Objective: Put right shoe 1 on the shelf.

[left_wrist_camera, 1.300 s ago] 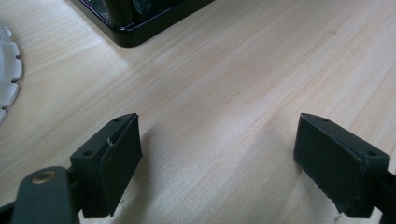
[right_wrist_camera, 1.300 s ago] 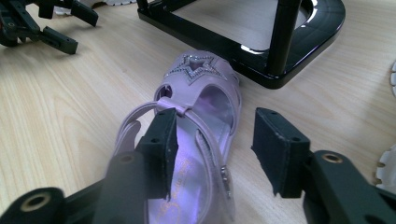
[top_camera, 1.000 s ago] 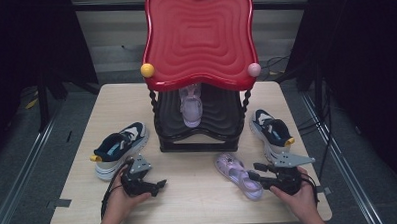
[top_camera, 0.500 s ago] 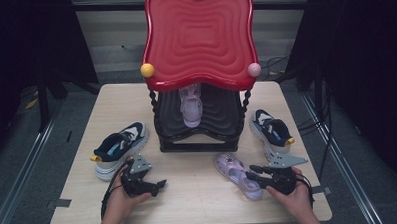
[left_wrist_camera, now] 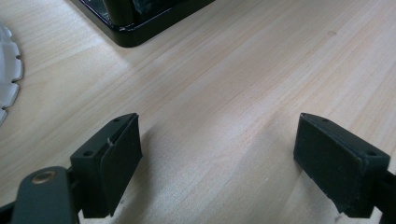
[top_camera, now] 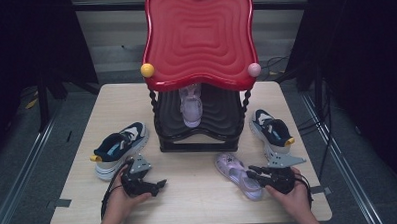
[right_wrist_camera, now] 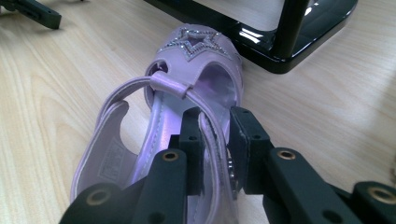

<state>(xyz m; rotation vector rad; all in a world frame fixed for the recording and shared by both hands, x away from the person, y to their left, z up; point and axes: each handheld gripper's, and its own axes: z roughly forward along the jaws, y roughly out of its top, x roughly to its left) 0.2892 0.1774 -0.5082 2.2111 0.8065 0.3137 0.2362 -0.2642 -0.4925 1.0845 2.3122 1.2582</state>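
A purple sandal point(top_camera: 236, 173) with a star on its toe lies on the table in front of the rack; the right gripper view shows it close up point(right_wrist_camera: 187, 79). My right gripper point(top_camera: 251, 174) point(right_wrist_camera: 215, 126) is at the sandal's heel end. Its jaws have just been closing, and the thin side strap now stands between the pads, pinched. A matching purple sandal point(top_camera: 191, 107) stands on the rack's lower black shelf. My left gripper point(top_camera: 161, 184) point(left_wrist_camera: 217, 154) rests low over bare wood at the front left, open, with nothing between its jaws.
The shoe rack has a red wavy top point(top_camera: 199, 37) and a black base point(top_camera: 197, 142) point(right_wrist_camera: 299, 37) at the table's middle. A navy-and-white sneaker point(top_camera: 118, 147) lies left of it, another sneaker point(top_camera: 271, 129) right. Bare wood lies between the two grippers.
My right gripper has shifted slightly left onto the sandal's heel end and its jaws have narrowed around the strap. The left gripper has not moved.
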